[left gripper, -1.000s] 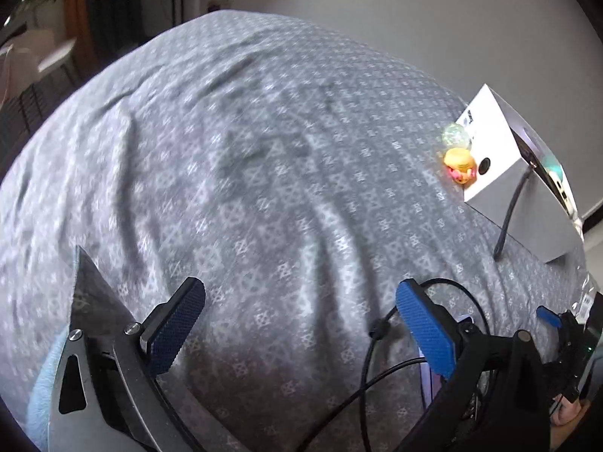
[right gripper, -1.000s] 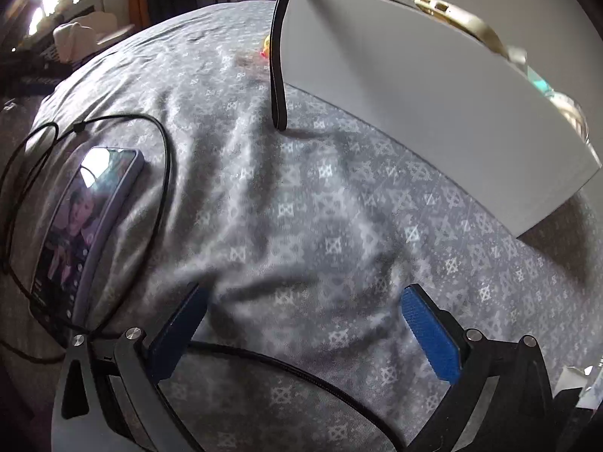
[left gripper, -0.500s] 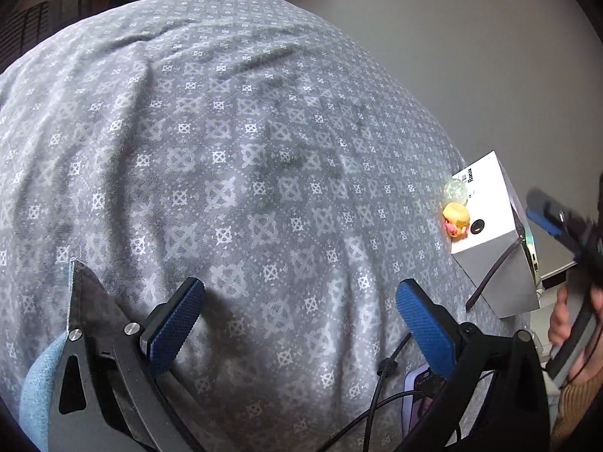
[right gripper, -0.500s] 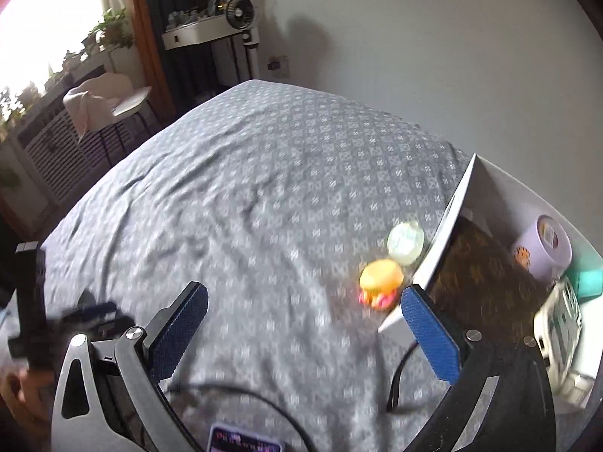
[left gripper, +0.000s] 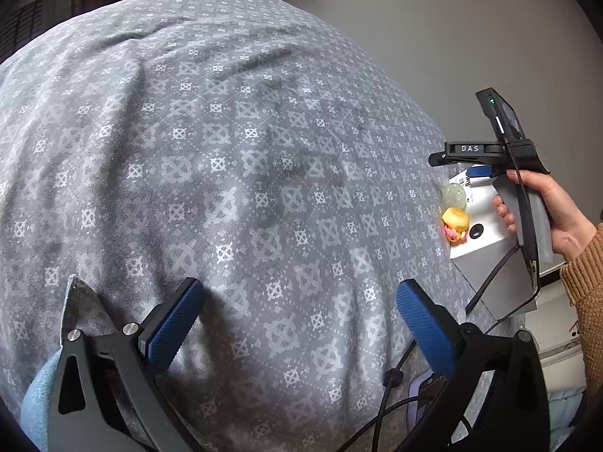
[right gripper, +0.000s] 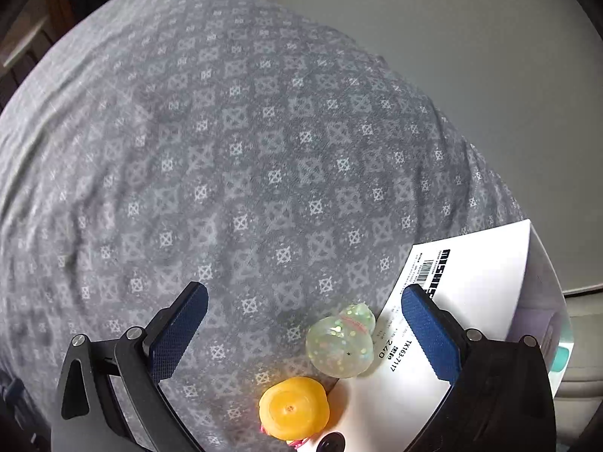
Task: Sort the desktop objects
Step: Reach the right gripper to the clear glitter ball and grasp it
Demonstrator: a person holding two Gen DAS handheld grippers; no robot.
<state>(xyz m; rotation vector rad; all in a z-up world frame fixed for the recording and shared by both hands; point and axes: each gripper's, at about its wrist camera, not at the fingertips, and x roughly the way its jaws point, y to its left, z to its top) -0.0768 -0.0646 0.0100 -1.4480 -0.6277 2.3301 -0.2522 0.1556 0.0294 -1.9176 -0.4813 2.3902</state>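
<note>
Right gripper [right gripper: 301,324] has swung in over the toys since half a second ago — fingers spread wide, holding nothing. Clear glitter ball [right gripper: 341,341] lies between the fingers, nearer the right one, touching the white box [right gripper: 471,263]; yellow toy [right gripper: 294,410] sits just below it, toward the wrist. Left gripper [left gripper: 299,326] hangs open and empty over the bedspread [left gripper: 226,150]. Risk: the ball looks soft and round — a closing squeeze could squirt it sideways along the box. Box label reads "TX163-7117", "240"; the right gripper's body reads "DAS".
</note>
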